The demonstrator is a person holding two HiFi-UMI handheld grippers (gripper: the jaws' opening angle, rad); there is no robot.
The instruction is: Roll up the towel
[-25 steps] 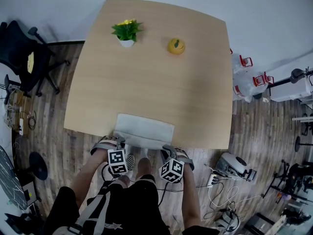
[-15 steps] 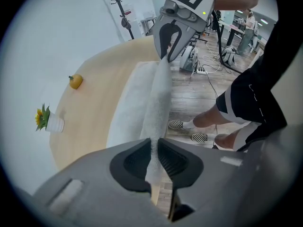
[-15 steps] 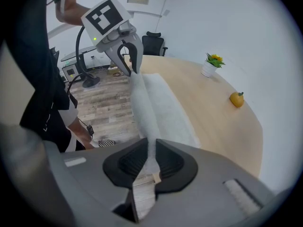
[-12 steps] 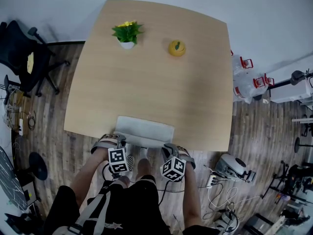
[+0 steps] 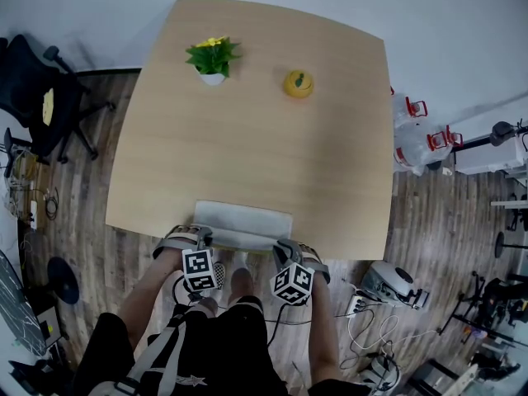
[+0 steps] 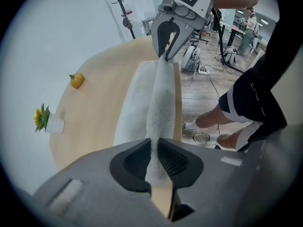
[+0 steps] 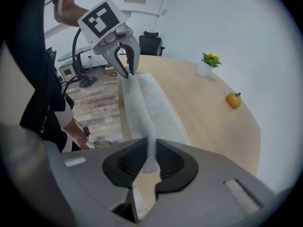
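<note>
A pale grey towel [image 5: 242, 223] lies along the near edge of the light wooden table [image 5: 247, 139]. My left gripper [image 5: 198, 239] is shut on the towel's near-left end and my right gripper [image 5: 285, 249] on its near-right end. The held edge rises as a taut ridge between them. In the left gripper view the towel [image 6: 152, 98] runs from my left gripper [image 6: 154, 151] up to the right gripper [image 6: 164, 56]. In the right gripper view the towel ridge [image 7: 142, 108] runs from my right gripper [image 7: 150, 159] to the left gripper [image 7: 128, 72].
A small potted plant [image 5: 213, 56] and an orange fruit-shaped object [image 5: 298, 82] stand at the far side of the table. A black office chair [image 5: 37, 97] is on the floor at the left. Equipment and cables [image 5: 396, 283] lie on the floor at the right. The person's legs stand right at the table's front edge.
The towel's strip on the table has grown narrower front to back, its far edge now nearer the table's front edge. Both grippers keep their hold and have shifted slightly.
</note>
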